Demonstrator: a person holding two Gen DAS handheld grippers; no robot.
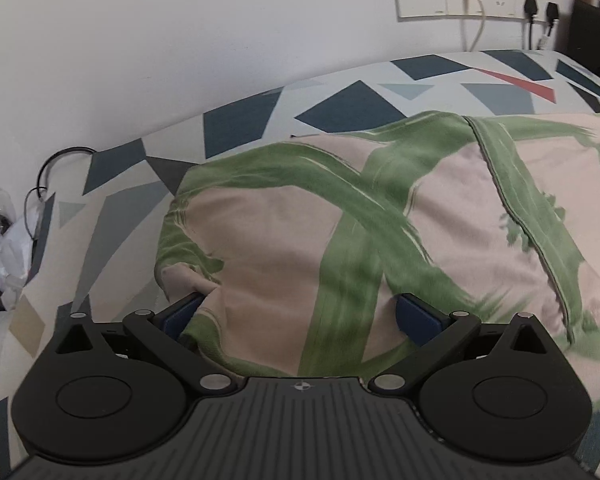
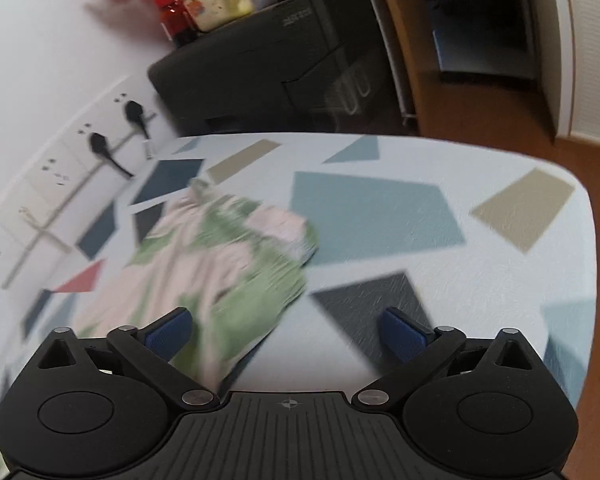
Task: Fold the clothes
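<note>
We see the pink and green garment (image 1: 340,220) lying on the table (image 2: 440,280), which wears a cloth printed with grey, blue and tan shapes. In the left wrist view it fills the middle and right of the frame, and a seamed edge runs down its right part with one layer lapped over another, so we judge at least one fold is already made. Its near left corner is rumpled and bunched, not yet flat.

In the right wrist view the garment (image 2: 220,264) sits to the left, blurred, its right end ragged and uneven rather than squared off.

The left gripper (image 1: 300,314) stands released, jaws spread wide over the near edge of the cloth; fabric lies between the blue pads but they do not press it. The right gripper (image 2: 288,336) is likewise released, mostly over bare table, with only the garment's near tip between its jaws.

We judge the work partly done: smoothing and further folds remain before the bundle is compact.
</note>
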